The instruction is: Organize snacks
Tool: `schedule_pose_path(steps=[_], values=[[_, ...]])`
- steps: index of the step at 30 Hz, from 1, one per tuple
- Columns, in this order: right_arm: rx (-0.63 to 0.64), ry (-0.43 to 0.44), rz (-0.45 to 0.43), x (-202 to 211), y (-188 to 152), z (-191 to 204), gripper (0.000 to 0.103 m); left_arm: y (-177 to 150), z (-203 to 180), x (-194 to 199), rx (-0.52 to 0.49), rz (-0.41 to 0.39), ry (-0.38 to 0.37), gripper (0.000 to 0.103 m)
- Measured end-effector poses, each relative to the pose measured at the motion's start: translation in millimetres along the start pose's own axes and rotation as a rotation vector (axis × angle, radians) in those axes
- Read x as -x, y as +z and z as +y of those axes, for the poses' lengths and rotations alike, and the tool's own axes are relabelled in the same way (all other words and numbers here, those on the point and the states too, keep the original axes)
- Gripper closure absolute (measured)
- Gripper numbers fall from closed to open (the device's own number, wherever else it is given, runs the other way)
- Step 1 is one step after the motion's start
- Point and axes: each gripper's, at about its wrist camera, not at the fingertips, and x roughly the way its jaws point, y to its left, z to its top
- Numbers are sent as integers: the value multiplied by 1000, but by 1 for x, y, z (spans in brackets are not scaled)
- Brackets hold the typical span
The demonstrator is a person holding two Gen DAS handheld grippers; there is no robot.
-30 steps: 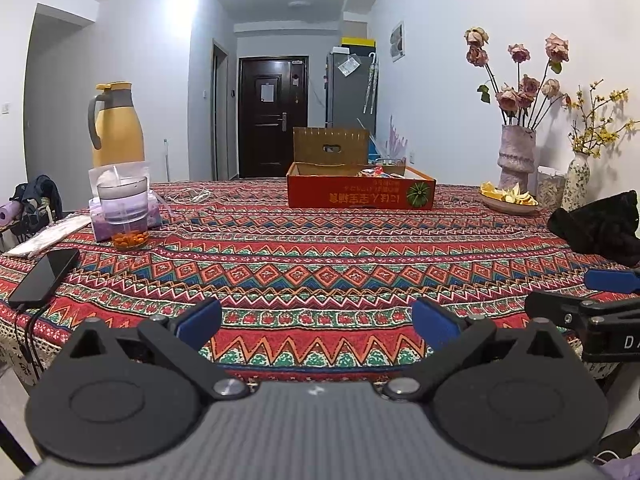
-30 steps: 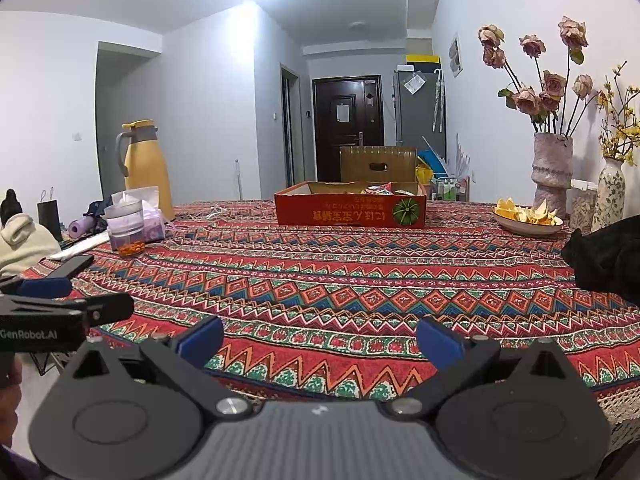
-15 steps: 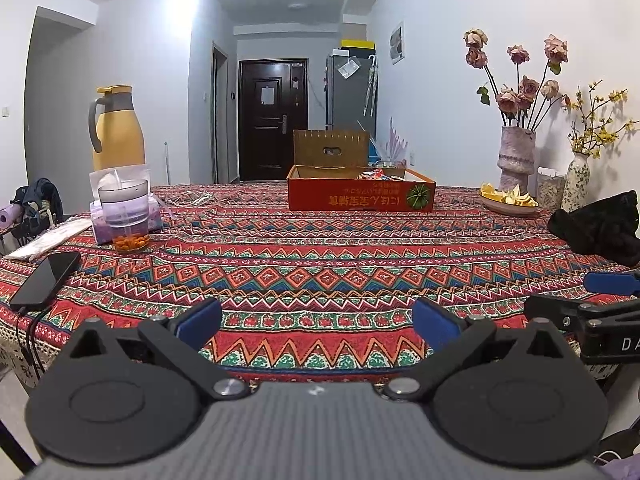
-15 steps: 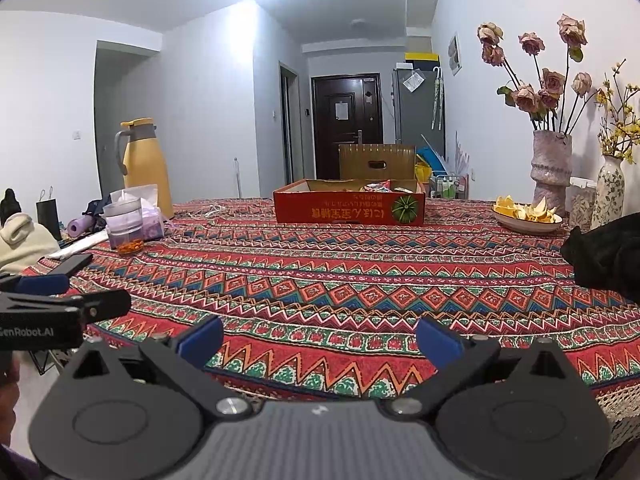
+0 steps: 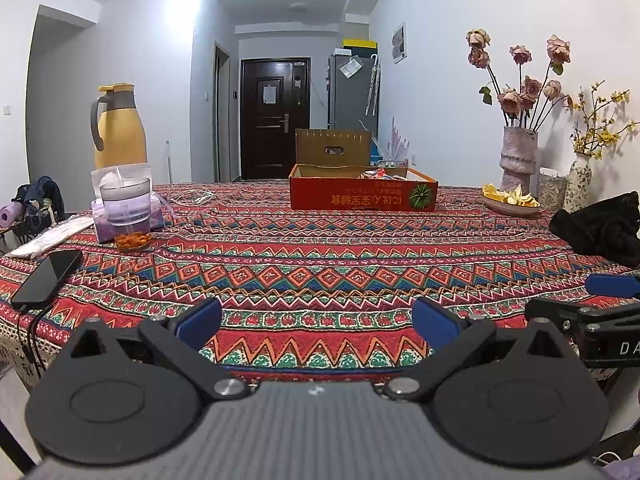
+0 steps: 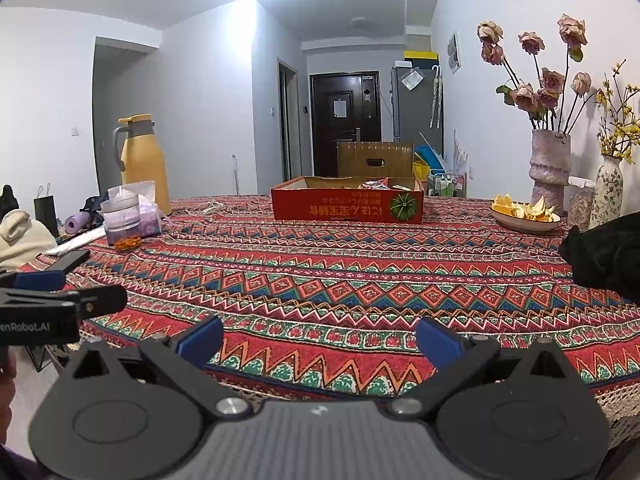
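Observation:
A shallow red cardboard box (image 5: 362, 194) stands at the far side of the patterned tablecloth (image 5: 320, 256); snack packets (image 5: 380, 175) show over its rim. It also shows in the right wrist view (image 6: 347, 204) with the snack packets (image 6: 374, 185). My left gripper (image 5: 316, 320) is open and empty at the table's near edge, far from the box. My right gripper (image 6: 318, 338) is open and empty, level with it on its right. Each gripper shows at the other view's edge.
A yellow thermos (image 5: 118, 128), a tissue pack and a plastic cup with orange bits (image 5: 126, 216) stand at the left, with a black phone (image 5: 48, 274) near the edge. A bowl of peels (image 5: 510, 202), two flower vases (image 5: 518, 156) and a black cloth (image 5: 600, 232) are at the right.
Both grippers have lifted and tilted slightly, so the table appears a little lower. Both stay open and empty.

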Motion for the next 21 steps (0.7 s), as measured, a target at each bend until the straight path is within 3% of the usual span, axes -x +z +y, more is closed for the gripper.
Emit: schedule_pose_path(steps=[21], values=[[5, -6, 7, -2, -1, -1, 0, -1, 0, 0, -3, -4, -2, 0]])
